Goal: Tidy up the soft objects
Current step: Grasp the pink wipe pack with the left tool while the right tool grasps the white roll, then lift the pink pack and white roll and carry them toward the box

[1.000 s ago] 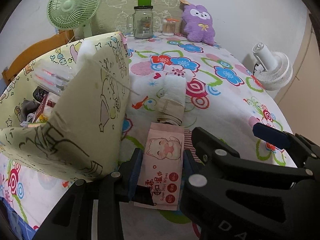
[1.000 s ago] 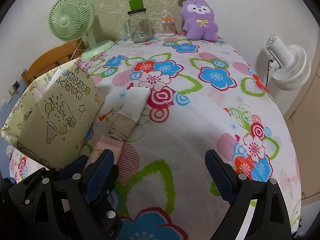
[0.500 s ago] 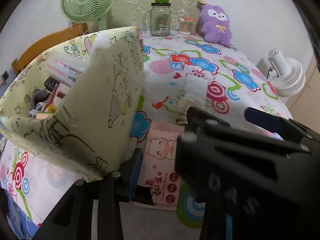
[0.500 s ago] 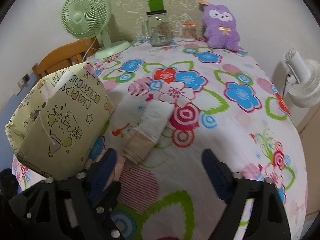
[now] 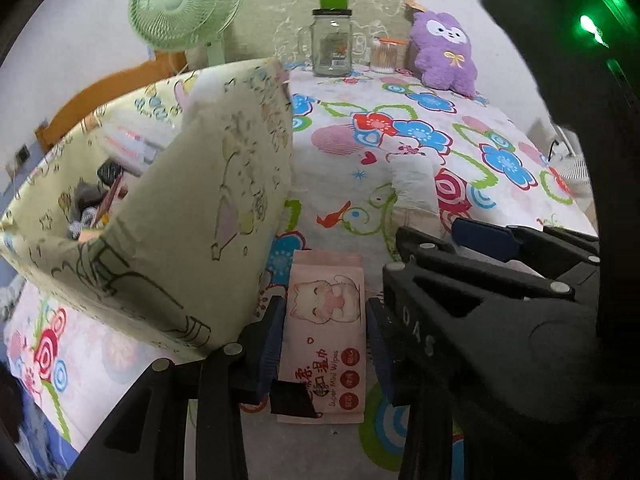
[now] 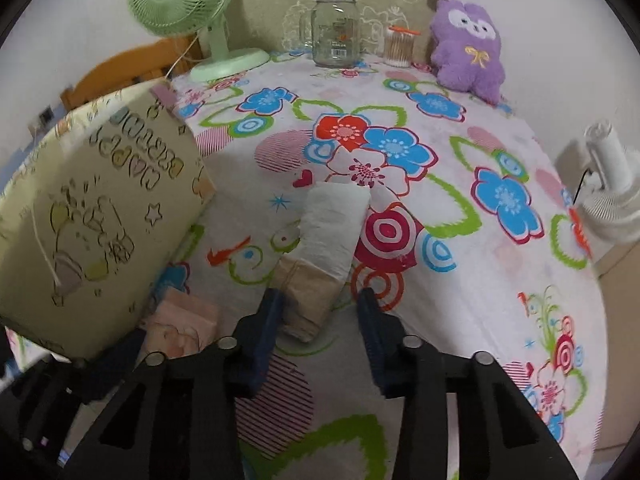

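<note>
A pink wet-wipes pack (image 5: 324, 320) lies on the flowered cloth (image 5: 400, 92), and my left gripper (image 5: 325, 344) is shut on its sides. Just left of it stands a pale yellow gift bag (image 5: 168, 220), open at the top with several small items inside. A white-and-beige tissue pack (image 6: 332, 224) lies ahead of my right gripper (image 6: 320, 308). Its jaws are closing over the pack's beige near end. The left pad meets the pack's edge and a gap shows at the right pad. In the left wrist view the right gripper (image 5: 440, 236) crosses just beyond the wipes.
A purple plush toy (image 6: 468, 48), a glass jar with a green lid (image 6: 336, 28), a cotton-swab tub (image 6: 400, 46) and a green fan (image 6: 180, 0) line the far edge. A white fan (image 6: 612, 192) stands off the right side. The bag (image 6: 92, 208) blocks the left.
My right gripper has moved forward and left to the tissue pack and its jaws have narrowed from wide to close around its near end. The left gripper has kept its hold on the wipes.
</note>
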The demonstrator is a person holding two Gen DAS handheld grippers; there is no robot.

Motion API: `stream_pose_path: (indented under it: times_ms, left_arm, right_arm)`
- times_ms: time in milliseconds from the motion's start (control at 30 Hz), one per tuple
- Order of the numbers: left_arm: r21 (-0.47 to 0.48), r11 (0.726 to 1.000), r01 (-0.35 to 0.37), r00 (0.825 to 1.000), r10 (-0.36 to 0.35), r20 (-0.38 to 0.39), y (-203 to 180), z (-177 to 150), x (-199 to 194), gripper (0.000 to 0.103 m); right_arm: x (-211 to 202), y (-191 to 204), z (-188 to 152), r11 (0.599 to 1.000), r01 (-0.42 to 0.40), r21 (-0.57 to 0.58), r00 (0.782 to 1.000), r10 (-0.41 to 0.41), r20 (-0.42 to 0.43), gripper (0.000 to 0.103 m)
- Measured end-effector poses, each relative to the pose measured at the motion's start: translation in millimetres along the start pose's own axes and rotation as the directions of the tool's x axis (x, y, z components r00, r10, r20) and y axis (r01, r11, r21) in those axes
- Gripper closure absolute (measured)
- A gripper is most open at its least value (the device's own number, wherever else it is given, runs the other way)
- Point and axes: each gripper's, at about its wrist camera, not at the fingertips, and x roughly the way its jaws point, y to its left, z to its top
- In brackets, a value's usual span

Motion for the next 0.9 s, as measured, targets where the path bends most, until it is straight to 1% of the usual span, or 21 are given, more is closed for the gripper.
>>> stream_pose_path:
  times_ms: [33,67,267,433,533,600,667,900]
  left_arm:
    - [0.004,1.000,0.009,1.000,-0.009,-0.002,0,0,0,0.062]
    - [0.006,1.000,0.014,1.000,-0.014,-0.002,-1,0,0,0.062]
    - [0.034,0.999,0.036,0.999,-0.036,0.004,-7,-3,-5,0.062]
    - [0.063,0.997,0.051,0.998,-0.052,0.017,-15,-5,-10,0.063]
    - [0.048,0.997,0.065,0.998,-0.065,0.004,-13,-6,-11,0.063]
    - [0.027,0.997,0.071,0.997,-0.071,-0.011,-10,-4,-9,0.063]
    - [0.022,0.997,0.071,0.997,-0.071,-0.007,-9,-4,-11,0.063]
    - [0.046,0.995,0.085,0.996,-0.086,0.022,-13,-7,-28,0.063]
  right_arm:
    - [-1,-1,-2,1.000,0.001,0.002,1.000,-0.001,0.001,0.067]
    - [-2,-2,-2,1.000,0.002,0.003,1.000,-0.002,0.001,0.075]
    - [-6,-8,-7,1.000,0.001,0.013,1.000,-0.001,0.000,0.086]
    - [-13,-14,-13,0.999,0.005,0.035,1.000,-0.005,-0.003,0.088]
    - [-18,-22,-19,0.998,0.002,0.064,1.000,-0.002,-0.002,0.089]
    - [-26,-26,-24,0.997,-0.001,0.075,1.000,0.000,0.007,0.089]
    - [-32,-25,-28,0.997,0.007,0.072,1.000,-0.008,0.015,0.089]
    - [-57,-23,-39,0.997,0.007,0.082,0.998,-0.013,0.063,0.089]
